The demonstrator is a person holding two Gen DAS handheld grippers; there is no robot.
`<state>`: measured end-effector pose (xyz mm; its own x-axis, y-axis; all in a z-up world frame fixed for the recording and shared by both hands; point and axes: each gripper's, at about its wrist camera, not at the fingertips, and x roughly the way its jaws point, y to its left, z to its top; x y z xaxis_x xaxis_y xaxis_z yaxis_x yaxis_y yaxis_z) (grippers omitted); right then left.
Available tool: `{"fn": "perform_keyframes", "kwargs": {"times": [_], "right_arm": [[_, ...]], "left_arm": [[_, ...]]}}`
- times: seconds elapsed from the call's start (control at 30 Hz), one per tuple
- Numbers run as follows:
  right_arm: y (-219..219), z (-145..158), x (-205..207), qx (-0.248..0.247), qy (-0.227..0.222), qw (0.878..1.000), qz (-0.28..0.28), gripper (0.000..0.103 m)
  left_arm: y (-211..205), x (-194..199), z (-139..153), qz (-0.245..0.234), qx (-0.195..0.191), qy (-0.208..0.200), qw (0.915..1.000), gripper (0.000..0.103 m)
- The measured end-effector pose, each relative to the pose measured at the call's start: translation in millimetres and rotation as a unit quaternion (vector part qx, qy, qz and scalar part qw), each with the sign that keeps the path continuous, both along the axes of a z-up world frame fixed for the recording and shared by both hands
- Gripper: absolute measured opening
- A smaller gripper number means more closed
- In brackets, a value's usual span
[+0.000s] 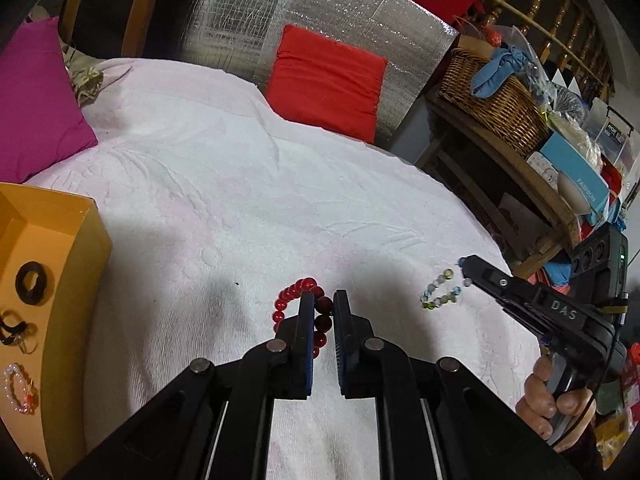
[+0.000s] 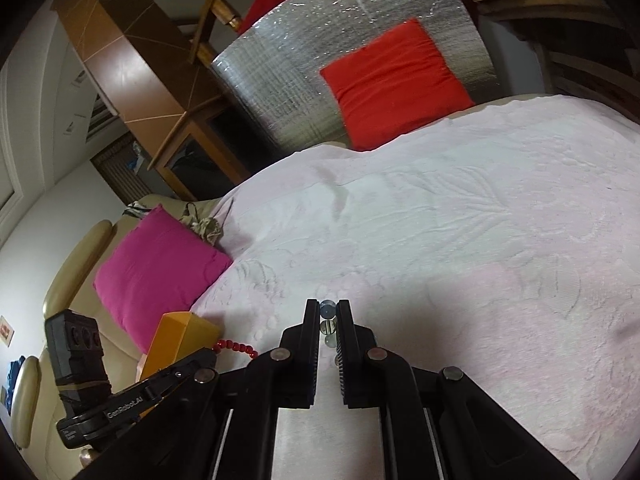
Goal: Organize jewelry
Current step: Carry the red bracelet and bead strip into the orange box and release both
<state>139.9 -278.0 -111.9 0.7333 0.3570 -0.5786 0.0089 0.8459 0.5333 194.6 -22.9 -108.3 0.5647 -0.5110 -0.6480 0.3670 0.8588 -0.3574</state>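
**Both tongs closed on bead bracelets above the bed cover**

Nearest in the left wrist view, we find the left gripper (image 1: 323, 300) drawn narrow, its two fingers clamped on the red bead bracelet (image 1: 298, 300). The loop hangs out to the left of the fingers, with darker beads showing in the slit between them. We cannot tell whether the lower beads touch the cloth.

In the right wrist view, the right gripper (image 2: 328, 308) is likewise drawn narrow and holds the clear bead bracelet (image 2: 328, 318); pale blue and glassy beads sit in the gap at the tips. From the left view, that bracelet (image 1: 442, 292) dangles from the tip of the right gripper (image 1: 464, 261), well apart from the red one. A hand (image 1: 548, 396) grips that tool's handle at the right edge.

Both tongs are over the white bedspread (image 1: 248, 184), which lies open and bare from the tips to the far pillows, giving wide room ahead.

On the left margin stands the orange box (image 1: 64, 240), open-topped, its near wall just beside the red loop's side. Inside it we note a black ring (image 1: 34, 282) and a pale bead bracelet (image 1: 20, 390), among smaller pieces that we cannot identify.

On the right, the bed edge falls away to a wooden shelf with a wicker basket (image 1: 496, 100).

Farthest, a magenta cushion (image 1: 36, 100) marks the left corner and a red cushion (image 1: 328, 80) leans on a silver foil panel (image 1: 320, 12).
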Motion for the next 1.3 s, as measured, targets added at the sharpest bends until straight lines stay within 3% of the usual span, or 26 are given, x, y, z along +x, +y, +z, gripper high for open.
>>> {"fn": "perform_keyframes", "kwargs": {"times": [0.4,0.5,0.8,1.07,1.3], "right_arm": [[55,23,-2,0.031,-0.02,0.998,0.048,0.009],[90,30,2,0.039,-0.027,0.996,0.079,0.009],[197,40,10,0.037,-0.027,0.986,0.163,0.009],[304,33,24,0.001,-0.007,0.97,0.243,0.009],[360,8,52,-0.042,0.018,0.963,0.267,0.009]], "left_arm": [[46,-48,40,0.054,-0.017,-0.034,0.9978,0.009],[77,-66,54,0.077,-0.024,-0.046,0.9957,0.009],[192,-108,81,0.148,0.002,-0.072,0.9864,0.009],[261,-110,46,0.187,-0.002,-0.032,0.9818,0.009],[265,-97,4,0.186,-0.003,0.011,0.9824,0.009]]}}
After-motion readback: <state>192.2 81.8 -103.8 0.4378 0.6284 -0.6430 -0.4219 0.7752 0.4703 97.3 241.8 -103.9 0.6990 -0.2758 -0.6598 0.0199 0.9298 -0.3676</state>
